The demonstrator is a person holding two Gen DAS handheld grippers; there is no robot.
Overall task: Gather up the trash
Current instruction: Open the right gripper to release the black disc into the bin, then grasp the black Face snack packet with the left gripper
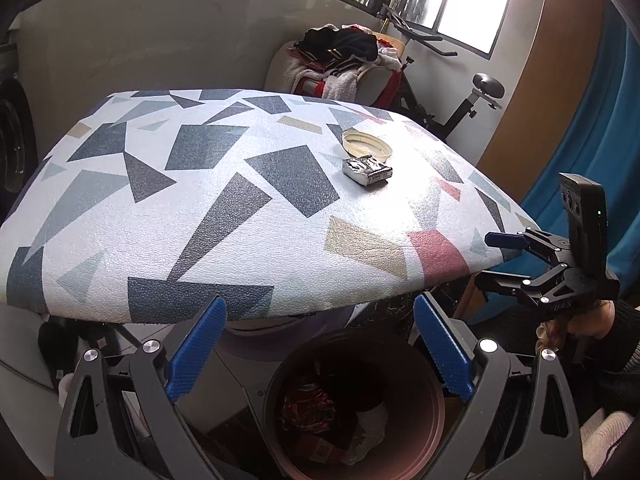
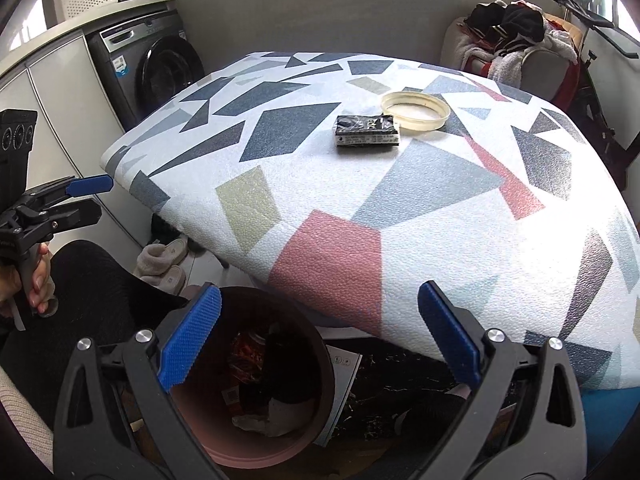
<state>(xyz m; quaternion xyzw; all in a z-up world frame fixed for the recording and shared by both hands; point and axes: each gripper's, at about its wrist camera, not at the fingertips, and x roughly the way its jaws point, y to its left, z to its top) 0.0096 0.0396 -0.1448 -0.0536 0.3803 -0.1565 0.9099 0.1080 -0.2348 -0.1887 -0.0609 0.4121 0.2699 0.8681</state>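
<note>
Both tools are released and carry nothing: the left tool (image 1: 320, 344) hangs at the bottom of its view with its blue fingers (image 1: 196, 354) spread wide over the bin (image 1: 434, 424), and the right tool (image 2: 320, 340) is spread the same way at the bottom of its own view. The bin stands on the floor under the near edge of the table (image 1: 160, 216) and holds crumpled wrappers, though its dark inside is hard to read. On the table, right of centre, a small dark packet (image 2: 367, 131) lies just beside a round pale lid (image 2: 416, 111); they may touch.
</note>
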